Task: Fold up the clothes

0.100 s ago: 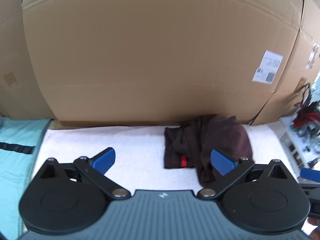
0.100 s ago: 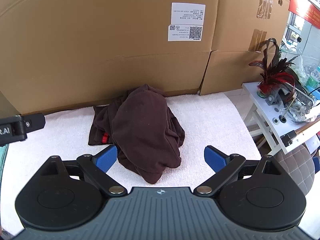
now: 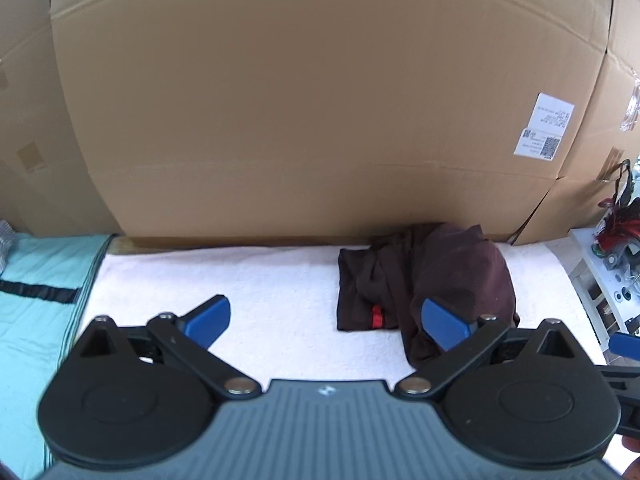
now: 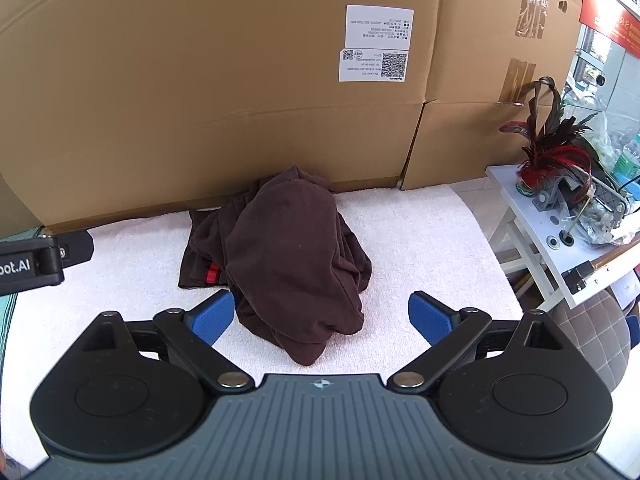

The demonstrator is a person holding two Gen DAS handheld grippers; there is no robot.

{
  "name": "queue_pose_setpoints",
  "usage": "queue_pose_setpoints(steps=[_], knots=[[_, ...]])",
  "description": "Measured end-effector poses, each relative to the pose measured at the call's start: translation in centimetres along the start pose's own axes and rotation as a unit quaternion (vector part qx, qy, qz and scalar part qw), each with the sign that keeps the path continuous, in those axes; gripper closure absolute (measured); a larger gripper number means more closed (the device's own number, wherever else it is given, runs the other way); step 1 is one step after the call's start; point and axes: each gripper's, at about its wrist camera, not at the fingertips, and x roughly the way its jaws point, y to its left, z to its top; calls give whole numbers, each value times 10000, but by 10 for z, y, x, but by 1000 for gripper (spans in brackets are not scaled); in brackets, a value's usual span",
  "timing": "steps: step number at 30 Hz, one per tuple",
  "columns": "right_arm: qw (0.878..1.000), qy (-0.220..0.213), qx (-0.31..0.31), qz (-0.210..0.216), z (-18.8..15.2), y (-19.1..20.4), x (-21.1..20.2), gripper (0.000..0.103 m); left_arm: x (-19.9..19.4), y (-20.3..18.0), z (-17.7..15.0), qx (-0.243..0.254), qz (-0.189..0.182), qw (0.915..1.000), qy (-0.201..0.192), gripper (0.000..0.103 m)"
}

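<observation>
A dark maroon garment [image 4: 296, 256] lies in a crumpled heap on the white towel [image 4: 420, 240], close to the cardboard boxes; a small red tag shows on its left part. In the left wrist view the same garment [image 3: 424, 276] sits to the right of centre. My left gripper [image 3: 326, 320] is open above the towel [image 3: 240, 276], left of the heap, its right blue pad in front of the cloth. My right gripper [image 4: 320, 316] is open, its blue pads on either side of the heap's near edge, holding nothing. The left gripper's body [image 4: 36, 260] shows at the left edge of the right wrist view.
Large cardboard boxes [image 3: 320, 120] form a wall behind the towel. A light teal cloth [image 3: 36, 300] lies left of the towel. To the right stands a white side table [image 4: 560, 236] with red-black feathers and clutter, and a quilted chair [image 4: 592, 328] below it.
</observation>
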Motion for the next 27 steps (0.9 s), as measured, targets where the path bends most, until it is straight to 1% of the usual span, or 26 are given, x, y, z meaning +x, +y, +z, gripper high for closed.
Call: queue_pose_setpoints(steps=[5,6,7,9,14,16,19,27], knots=[[10000,34,-13,38,-4,-2,0,7,2,11,-8,-145,-176,9997,25,1],[10000,41,-15,46,-5,-2,0,7,-5,5,-15,-137,-206,9997,-84,1],[10000,47,-18,53,-6,-2,0,7,-6,-4,-16,-92,-197,9997,-97,1],[9999,72,-35,68,-7,-2,-1,7,3,-11,-9,126,104,9997,153,1],[9998,56,-73,195,-7,0,-3,7,1,-22,-2,-41,515,9982,310,1],[9997,47,-78,239,-6,0,-4,7,-5,-14,-3,-129,533,9982,233,1],[9996,35,-83,263,-4,0,-4,7,-9,-11,-2,-102,646,9977,151,1],[9996,-53,-54,262,2,2,-7,7,-4,-13,-8,-16,650,9976,235,1]])
